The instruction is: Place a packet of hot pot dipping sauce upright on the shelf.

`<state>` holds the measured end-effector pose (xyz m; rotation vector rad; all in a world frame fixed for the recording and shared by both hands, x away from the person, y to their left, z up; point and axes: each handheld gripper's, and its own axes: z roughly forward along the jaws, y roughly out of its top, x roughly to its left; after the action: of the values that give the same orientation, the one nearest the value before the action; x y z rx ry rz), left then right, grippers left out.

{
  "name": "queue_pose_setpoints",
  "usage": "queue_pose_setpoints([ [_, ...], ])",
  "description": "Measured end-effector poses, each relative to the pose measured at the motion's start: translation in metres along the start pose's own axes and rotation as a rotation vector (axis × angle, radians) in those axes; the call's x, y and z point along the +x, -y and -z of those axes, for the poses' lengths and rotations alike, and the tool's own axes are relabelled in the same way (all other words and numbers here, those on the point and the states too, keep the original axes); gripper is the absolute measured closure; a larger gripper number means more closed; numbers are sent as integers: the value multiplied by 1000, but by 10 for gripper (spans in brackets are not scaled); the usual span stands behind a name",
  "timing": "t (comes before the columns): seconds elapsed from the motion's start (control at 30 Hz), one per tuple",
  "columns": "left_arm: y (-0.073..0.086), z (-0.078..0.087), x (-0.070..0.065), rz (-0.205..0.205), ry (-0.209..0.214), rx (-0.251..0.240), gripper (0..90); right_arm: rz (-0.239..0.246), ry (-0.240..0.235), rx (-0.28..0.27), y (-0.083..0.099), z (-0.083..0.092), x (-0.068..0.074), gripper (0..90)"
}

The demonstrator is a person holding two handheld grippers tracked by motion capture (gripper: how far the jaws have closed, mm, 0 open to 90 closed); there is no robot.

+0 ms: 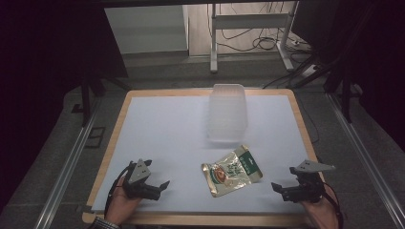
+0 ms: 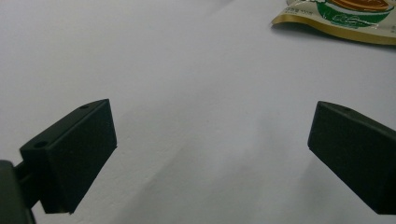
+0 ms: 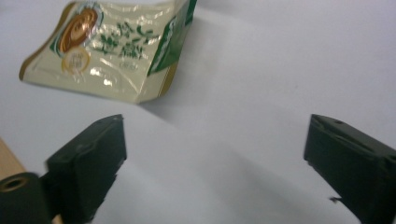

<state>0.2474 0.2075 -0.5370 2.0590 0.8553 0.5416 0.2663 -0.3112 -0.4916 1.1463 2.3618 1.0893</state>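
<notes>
A shiny gold and green snack bag point(image 1: 232, 171) lies flat on my table point(image 1: 162, 124). The clear box point(image 1: 228, 112) behind it looks empty. My left gripper point(image 1: 161, 187) and right gripper point(image 1: 282, 189) are both wide open.

A flat foil snack pouch point(image 1: 232, 171) lies on the white table mat point(image 1: 162, 129), toward six o'clock from the mat's middle and slightly right. It is gold and cream with green printing, a green band along one end and a round orange-brown picture near the other. It rests face up, skewed, its green end pointing to about one o'clock. The surface is crinkled and glossy. Beyond it, toward twelve o'clock, stands a clear plastic container point(image 1: 228, 112), rectangular, open side down or lidded — cannot tell. The two are near but apart.

In the right gripper view, the pouch point(image 3: 112, 51) lies at eleven o'clock; in the left gripper view, its edge point(image 2: 336, 18) shows at one o'clock.
</notes>
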Motion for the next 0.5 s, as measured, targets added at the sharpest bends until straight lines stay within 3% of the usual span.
queue_pose_setpoints([
  [0.13,0,1,1,5,-1,-5,12,33,3,-16,1,-3,-1,0],
  [0.27,0,0,0,-4,-1,-1,11,55,16,3,1,-5,1,0],
  [0.5,0,0,0,-2,-2,-3,11,43,38,26,1,-6,0,0],
])
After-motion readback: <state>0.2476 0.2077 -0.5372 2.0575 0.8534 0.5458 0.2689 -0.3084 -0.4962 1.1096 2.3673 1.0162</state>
